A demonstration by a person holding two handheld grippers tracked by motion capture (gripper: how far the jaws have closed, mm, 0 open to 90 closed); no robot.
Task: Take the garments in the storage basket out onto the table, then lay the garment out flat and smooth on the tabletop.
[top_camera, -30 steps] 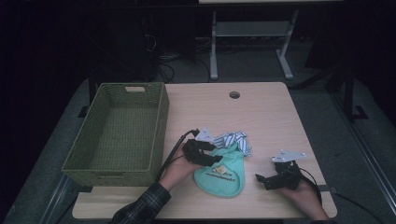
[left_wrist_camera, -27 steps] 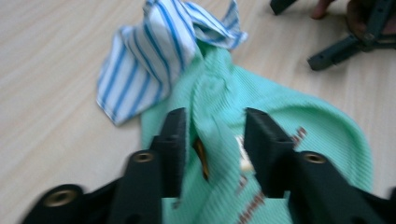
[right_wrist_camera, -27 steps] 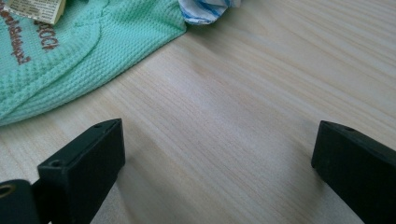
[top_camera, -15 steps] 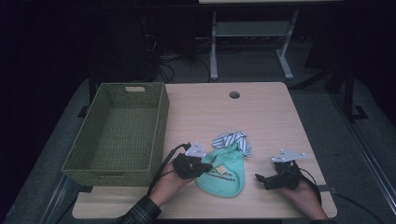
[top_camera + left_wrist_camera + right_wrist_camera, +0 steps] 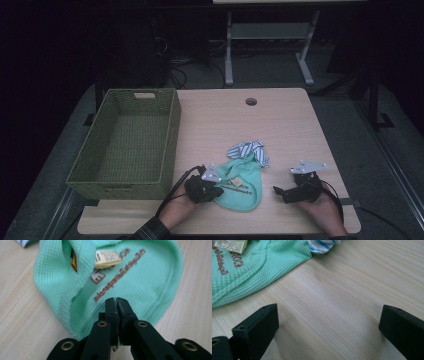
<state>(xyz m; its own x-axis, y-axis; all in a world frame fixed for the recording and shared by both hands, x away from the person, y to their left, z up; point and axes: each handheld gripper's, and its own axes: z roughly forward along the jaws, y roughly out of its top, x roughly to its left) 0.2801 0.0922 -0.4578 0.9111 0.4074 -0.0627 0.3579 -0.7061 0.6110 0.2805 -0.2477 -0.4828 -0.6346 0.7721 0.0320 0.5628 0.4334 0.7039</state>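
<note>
A mint-green knitted garment (image 5: 243,187) with brown lettering and a paper tag lies flat near the table's front edge. My left gripper (image 5: 219,190) lies at its left edge. In the left gripper view its jaws (image 5: 116,300) stand pressed together on the green garment (image 5: 140,277), with a thin pinch of the fabric between the tips. My right gripper (image 5: 280,192) rests on bare wood to the right of the garment, its jaws (image 5: 329,322) wide open with nothing between them. The green garment (image 5: 249,267) lies beyond that gripper's left jaw.
A blue-and-white striped cloth (image 5: 247,150) is crumpled just behind the garment. A green woven basket (image 5: 170,135) stands on the left side of the wooden table (image 5: 280,130). There is a round cable hole (image 5: 251,101) at the back.
My left gripper has moved toward the person and down onto the garment's left part, and its jaws have gone from open to shut. The right gripper has stayed put.
</note>
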